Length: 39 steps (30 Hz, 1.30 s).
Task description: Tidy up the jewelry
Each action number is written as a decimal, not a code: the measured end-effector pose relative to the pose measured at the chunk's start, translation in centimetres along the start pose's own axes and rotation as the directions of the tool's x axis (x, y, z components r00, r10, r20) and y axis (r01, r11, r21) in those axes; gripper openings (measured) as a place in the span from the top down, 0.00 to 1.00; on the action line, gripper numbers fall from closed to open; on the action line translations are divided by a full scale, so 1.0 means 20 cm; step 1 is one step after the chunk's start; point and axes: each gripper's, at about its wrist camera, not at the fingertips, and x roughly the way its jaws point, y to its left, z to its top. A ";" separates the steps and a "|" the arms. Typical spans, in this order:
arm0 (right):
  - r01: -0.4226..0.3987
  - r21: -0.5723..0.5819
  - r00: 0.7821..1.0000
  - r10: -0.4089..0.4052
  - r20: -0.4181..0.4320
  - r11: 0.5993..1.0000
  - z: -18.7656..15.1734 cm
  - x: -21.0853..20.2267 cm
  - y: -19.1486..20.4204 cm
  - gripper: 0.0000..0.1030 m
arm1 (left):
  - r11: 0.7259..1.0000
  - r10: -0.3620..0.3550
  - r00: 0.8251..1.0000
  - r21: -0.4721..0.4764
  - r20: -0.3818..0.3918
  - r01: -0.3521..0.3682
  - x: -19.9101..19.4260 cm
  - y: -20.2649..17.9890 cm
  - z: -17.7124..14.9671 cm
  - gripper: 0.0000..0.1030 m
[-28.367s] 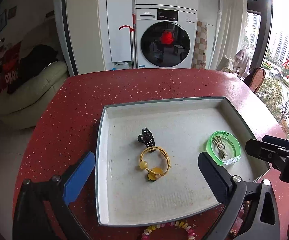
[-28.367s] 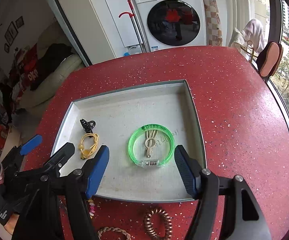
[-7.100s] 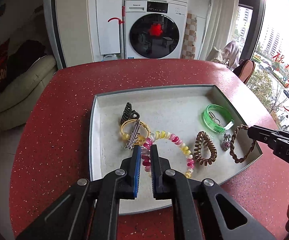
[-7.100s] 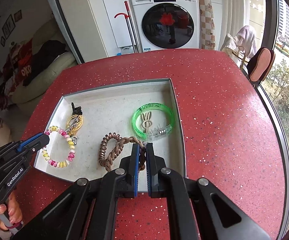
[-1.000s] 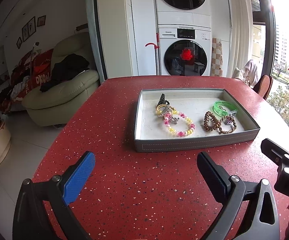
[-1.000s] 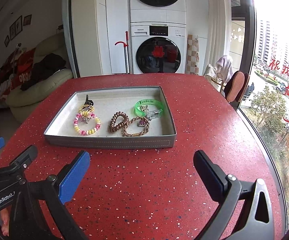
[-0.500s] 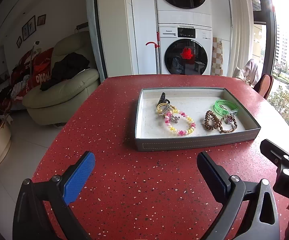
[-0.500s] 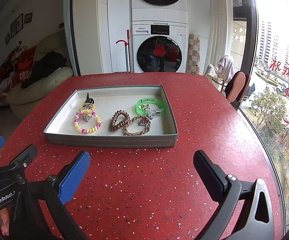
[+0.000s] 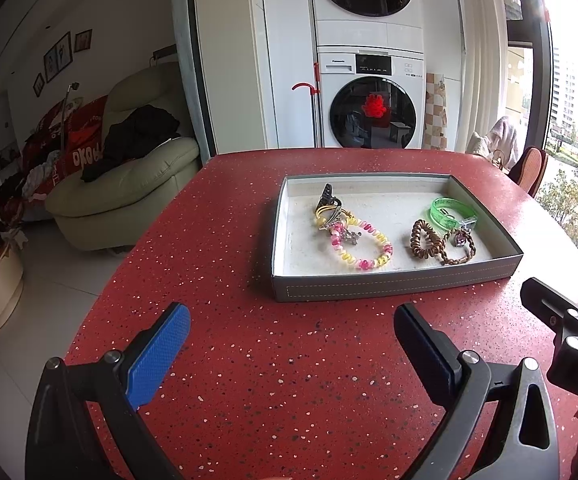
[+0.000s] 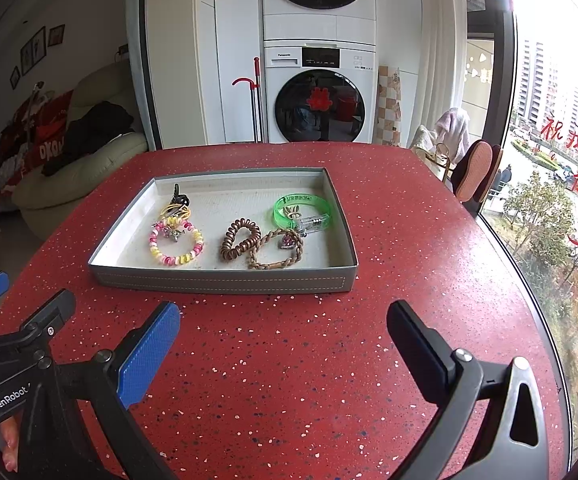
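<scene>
Left gripper and right gripper, both spread wide and empty, above bare red table, short of grey tray. Inside: beaded bracelet, brown coil tie, braided bracelet, green bangle. Sorting seemingly finished; best kept clear of tray.

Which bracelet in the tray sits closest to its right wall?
The translucent green bracelet, in the tray's far right corner. The beaded pink-and-yellow bracelet lies toward the left, and the braided brown bracelet sits nearer the middle.

A home: stacked washing machines, a cream sofa and framed pictures.
</scene>
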 end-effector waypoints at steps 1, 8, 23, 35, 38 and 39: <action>0.000 0.000 1.000 0.000 0.000 1.000 0.00 0.00 0.00 0.00 | 1.000 0.000 1.000 0.000 0.000 0.000 0.00 0.00 0.00 0.00; -0.002 0.000 1.000 0.002 -0.002 1.000 0.00 0.01 0.00 0.00 | 1.000 -0.007 1.000 -0.001 -0.006 0.007 0.00 0.01 -0.01 0.00; -0.002 0.000 1.000 0.002 -0.002 1.000 0.00 0.01 0.01 0.00 | 1.000 -0.003 1.000 0.003 -0.016 0.003 0.01 0.01 -0.01 0.00; -0.002 0.001 1.000 0.002 -0.002 1.000 0.00 0.01 0.01 0.00 | 1.000 -0.003 1.000 0.003 -0.017 0.003 0.01 0.01 -0.01 0.00; -0.002 -0.001 1.000 0.002 -0.002 1.000 0.00 0.01 0.01 0.00 | 1.000 -0.002 1.000 0.002 -0.017 0.002 0.01 0.02 -0.01 0.00; -0.002 -0.001 1.000 0.002 -0.002 1.000 0.00 0.01 0.01 0.00 | 1.000 -0.003 1.000 0.003 -0.017 0.003 0.01 0.01 0.00 0.00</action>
